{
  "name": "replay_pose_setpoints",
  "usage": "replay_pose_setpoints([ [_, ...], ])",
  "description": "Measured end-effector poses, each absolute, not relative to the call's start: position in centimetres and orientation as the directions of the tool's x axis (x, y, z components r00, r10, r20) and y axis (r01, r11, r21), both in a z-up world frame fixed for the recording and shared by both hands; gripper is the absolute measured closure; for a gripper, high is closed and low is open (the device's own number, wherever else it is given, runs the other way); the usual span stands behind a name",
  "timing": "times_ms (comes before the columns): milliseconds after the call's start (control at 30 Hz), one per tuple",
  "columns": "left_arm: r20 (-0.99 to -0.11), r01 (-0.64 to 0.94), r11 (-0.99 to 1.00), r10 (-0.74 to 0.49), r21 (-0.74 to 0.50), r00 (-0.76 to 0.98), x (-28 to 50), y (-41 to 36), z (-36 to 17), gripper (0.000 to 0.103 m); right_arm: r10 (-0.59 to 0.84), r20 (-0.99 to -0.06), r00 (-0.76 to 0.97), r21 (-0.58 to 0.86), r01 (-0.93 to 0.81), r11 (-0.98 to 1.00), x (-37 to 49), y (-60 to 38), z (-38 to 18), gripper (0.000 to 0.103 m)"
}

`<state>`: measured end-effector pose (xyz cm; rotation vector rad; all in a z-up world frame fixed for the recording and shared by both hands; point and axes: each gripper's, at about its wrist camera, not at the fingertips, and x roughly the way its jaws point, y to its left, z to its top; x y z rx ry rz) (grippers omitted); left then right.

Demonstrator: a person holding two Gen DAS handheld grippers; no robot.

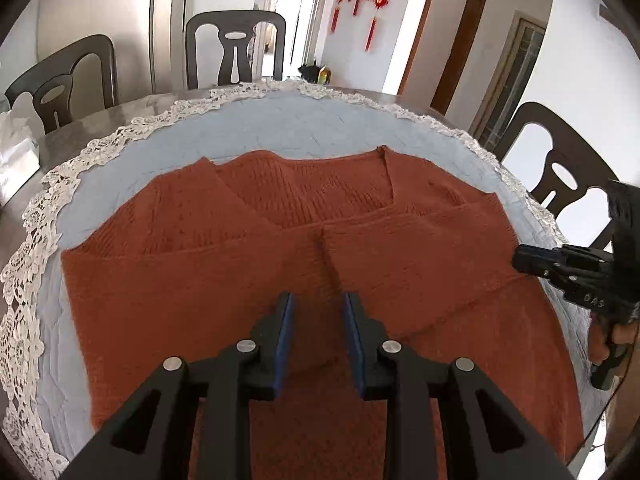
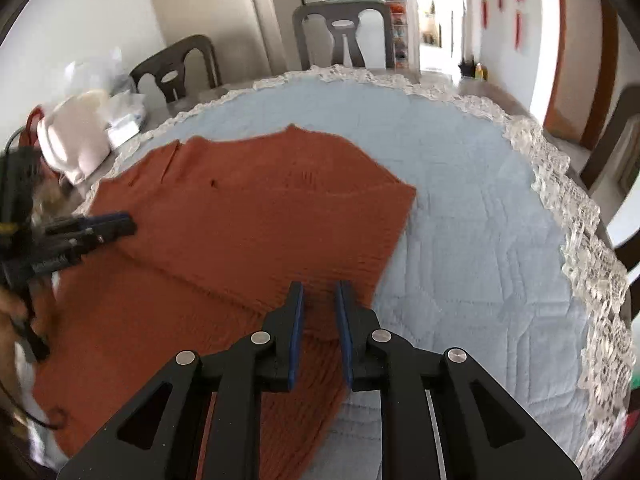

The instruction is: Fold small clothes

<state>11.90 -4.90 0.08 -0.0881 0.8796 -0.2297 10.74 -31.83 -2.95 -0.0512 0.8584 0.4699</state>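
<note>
A rust-orange knitted sweater (image 1: pixel 192 280) lies flat on the light blue quilted cloth (image 1: pixel 280 128), both sleeves folded in across its front. My left gripper (image 1: pixel 318 300) is open and empty, hovering above the sweater's middle. My right gripper (image 2: pixel 320 292) is open and empty above the sweater's (image 2: pixel 240 224) right edge. In the left wrist view the right gripper (image 1: pixel 524 260) shows at the sweater's right side. In the right wrist view the left gripper (image 2: pixel 124 222) shows over the sweater's left part.
The cloth has a white lace border (image 1: pixel 48 208) and covers a grey table (image 1: pixel 120 108). Dark chairs (image 1: pixel 236 48) stand around it. A white helmet-like object (image 2: pixel 72 136) and white bags (image 2: pixel 124 120) sit at the table's far left. A doorway (image 1: pixel 452 36) is behind.
</note>
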Motion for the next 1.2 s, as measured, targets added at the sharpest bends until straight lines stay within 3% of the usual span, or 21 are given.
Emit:
replay_pose_setpoints([
  [133, -0.749, 0.123, 0.980, -0.199, -0.157, 0.631, 10.8, -3.9, 1.1, 0.075, 0.383, -0.722, 0.576, 0.151, -0.409, 0.900, 10.1, -32.1, -1.6, 0.086],
  [333, -0.748, -0.035, 0.996, -0.039, -0.083, 0.662, 8.7, 0.1, 1.2, 0.074, 0.364, -0.746, 0.558, 0.139, -0.403, 0.904, 10.2, -32.3, -3.3, 0.086],
  [467, -0.744, -0.049, 0.990, -0.066, -0.131, 0.665, 7.8, 1.4, 0.2, 0.074, 0.377, -0.736, 0.563, 0.158, -0.399, 0.903, 10.1, -32.5, -3.3, 0.086],
  [700, -0.738, -0.050, 0.993, -0.044, -0.104, 0.673, 7.7, 0.7, -0.2, 0.069, 0.369, -0.741, 0.561, 0.143, -0.404, 0.903, 9.7, -32.4, -3.2, 0.085],
  [933, -0.735, -0.051, 0.996, -0.025, -0.080, 0.678, 6.3, 0.4, 0.4, 0.064, 0.405, -0.743, 0.533, 0.202, -0.398, 0.895, 8.4, -32.7, -2.7, 0.062],
  [1200, -0.727, -0.075, 0.994, -0.002, -0.074, 0.687, 2.9, 1.2, 0.7, 0.057, 0.470, -0.724, 0.504, 0.291, -0.395, 0.871, 5.6, -33.8, -2.2, 0.059],
])
